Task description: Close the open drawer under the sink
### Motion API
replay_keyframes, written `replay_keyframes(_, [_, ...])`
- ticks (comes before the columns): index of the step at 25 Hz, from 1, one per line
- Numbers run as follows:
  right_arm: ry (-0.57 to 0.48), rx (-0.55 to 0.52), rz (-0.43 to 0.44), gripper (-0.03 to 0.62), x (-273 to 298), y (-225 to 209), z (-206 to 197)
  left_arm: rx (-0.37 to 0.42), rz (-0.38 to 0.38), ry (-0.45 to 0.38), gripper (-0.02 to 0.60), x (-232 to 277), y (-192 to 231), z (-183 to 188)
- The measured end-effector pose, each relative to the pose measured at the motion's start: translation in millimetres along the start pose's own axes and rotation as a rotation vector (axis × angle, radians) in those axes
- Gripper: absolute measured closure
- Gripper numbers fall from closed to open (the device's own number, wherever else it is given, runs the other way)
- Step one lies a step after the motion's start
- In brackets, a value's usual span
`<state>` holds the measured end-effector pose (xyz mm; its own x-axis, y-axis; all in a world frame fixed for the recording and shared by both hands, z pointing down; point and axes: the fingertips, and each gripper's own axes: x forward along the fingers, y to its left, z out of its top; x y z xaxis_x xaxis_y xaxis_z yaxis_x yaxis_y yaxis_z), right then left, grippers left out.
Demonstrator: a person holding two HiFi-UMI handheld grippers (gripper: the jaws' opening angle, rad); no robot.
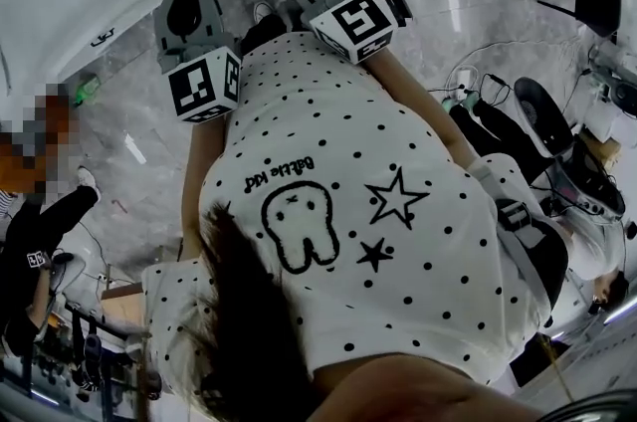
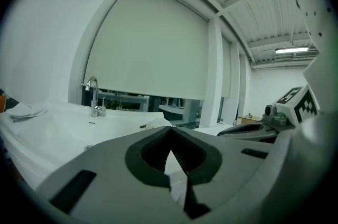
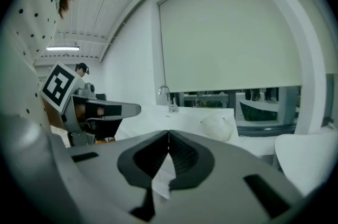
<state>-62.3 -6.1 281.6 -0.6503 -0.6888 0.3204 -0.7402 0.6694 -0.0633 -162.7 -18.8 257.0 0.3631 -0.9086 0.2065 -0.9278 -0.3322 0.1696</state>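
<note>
Drawer nowhere in sight: none of my views shows it, so I judge it sits below the sink (image 2: 58,125), under the edge of what the cameras catch. My head camera mostly sees my shirt (image 1: 348,211). Both grippers are held high in front of my chest and point across the basin toward the faucet (image 2: 94,97).

My left gripper (image 2: 170,130) has its jaws pressed together with nothing between them. My right gripper (image 3: 168,134) is the same, its jaws together and empty.

Closed jaws suit a push, so I would leave them as they are. To do this well, I should:

- Look down and find the drawer front before I commit.
- Lower one gripper to it and set the closed tips against the middle of the front, not a corner, so the drawer does not skew.
- Push straight in, slow and even, until the front sits flush.
- Keep the other gripper away from the closing gap.
</note>
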Motion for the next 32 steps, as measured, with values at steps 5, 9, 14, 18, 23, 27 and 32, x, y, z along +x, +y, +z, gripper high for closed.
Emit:
replay_keyframes(5, [-0.039, -0.059, 0.088, 0.579, 4.9, 17.3, 18.7, -0.006, -0.048, -0.002, 0.578, -0.9, -5.2, 3.3])
replay_keyframes(9, [0.011, -0.098, 0.095, 0.579, 11.0, 29.3, 7.6, 0.013, -0.062, -0.002, 0.578, -6.9, -6.5, 0.5])
replay_keyframes(14, [0.031, -0.094, 0.086, 0.579, 8.3, 28.5, 7.6, 0.012, -0.064, 0.01, 0.578, -11.7, -10.9, 1.7])
replay_keyframes(18, [0.034, -0.097, 0.103, 0.579, -9.3, 18.7, 9.2, 0.004, -0.054, 0.014, 0.578, -10.2, -33.2, 7.5])
replay_keyframes(23, [0.043, -0.104, 0.139, 0.579, -0.2, 31.2, -5.8, 0.0, -0.041, 0.014, 0.578, -15.2, -22.7, -6.8])
replay_keyframes(27, [0.037, -0.108, 0.146, 0.579, -9.2, 30.9, -1.7, -0.02, -0.022, 0.009, 0.578, -20.4, -27.2, -3.4])
replay_keyframes(32, [0.047, -0.106, 0.146, 0.579, -18.7, 16.9, 1.3, -0.039, 0.001, 0.012, 0.578, -17.4, -36.6, 0.3])
